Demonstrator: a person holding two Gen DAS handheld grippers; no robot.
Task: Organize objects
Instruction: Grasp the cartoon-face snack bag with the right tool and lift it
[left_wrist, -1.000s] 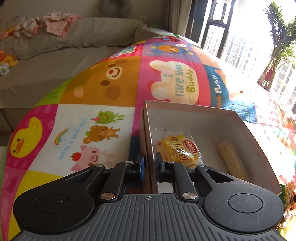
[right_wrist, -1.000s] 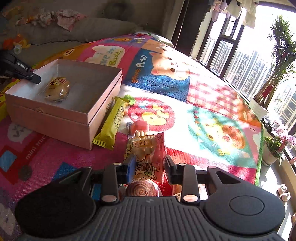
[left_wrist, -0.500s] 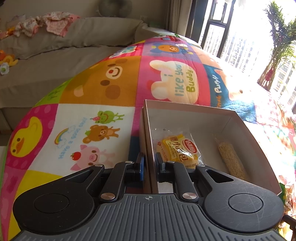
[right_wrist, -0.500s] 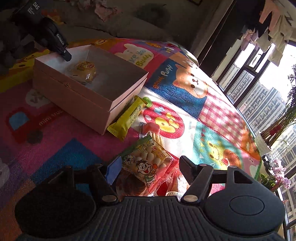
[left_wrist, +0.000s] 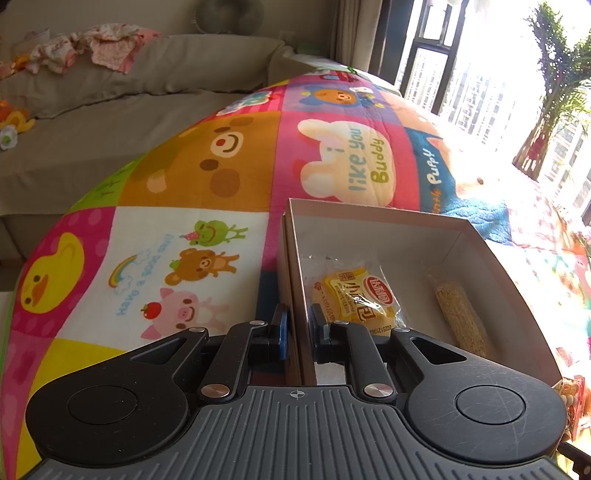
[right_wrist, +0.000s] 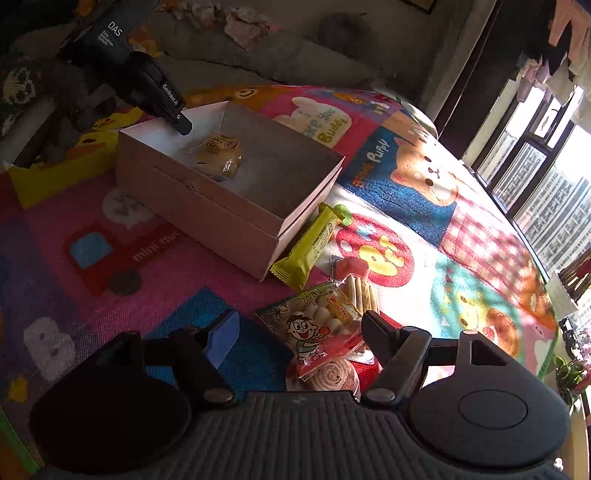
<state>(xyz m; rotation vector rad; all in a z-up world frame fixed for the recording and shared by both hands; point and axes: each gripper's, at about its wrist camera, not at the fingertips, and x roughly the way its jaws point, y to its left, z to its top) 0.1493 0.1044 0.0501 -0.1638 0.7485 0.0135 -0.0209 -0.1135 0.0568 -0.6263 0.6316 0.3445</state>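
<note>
An open pinkish cardboard box (left_wrist: 480, 236) (right_wrist: 207, 206) sits on the cartoon play mat. My left gripper (left_wrist: 297, 325) is shut on the box's near wall, one finger outside, one inside. Inside lie a yellow wrapped bun (left_wrist: 351, 295) (right_wrist: 219, 153) and a long beige cereal bar (left_wrist: 461, 317). In the right wrist view my right gripper (right_wrist: 299, 325) has its jaws opening over a pile of snacks. A red-and-yellow cartoon snack bag (right_wrist: 317, 325) lies between the fingers, which stand apart from it. The left gripper (right_wrist: 181, 123) shows at the box's far corner.
A yellow-green wrapped bar (right_wrist: 310, 247) leans against the box's side. A pink candy (right_wrist: 351, 267), biscuit sticks (right_wrist: 360, 291) and a swirl-pattern pack (right_wrist: 332, 373) lie in the pile. A grey sofa (left_wrist: 110, 92) with clothes stands behind; windows and plants at right.
My right gripper opened and let go of the cartoon snack bag, which now lies on the pile. It also rolled and shifted sideways. The left gripper kept still on the box wall.
</note>
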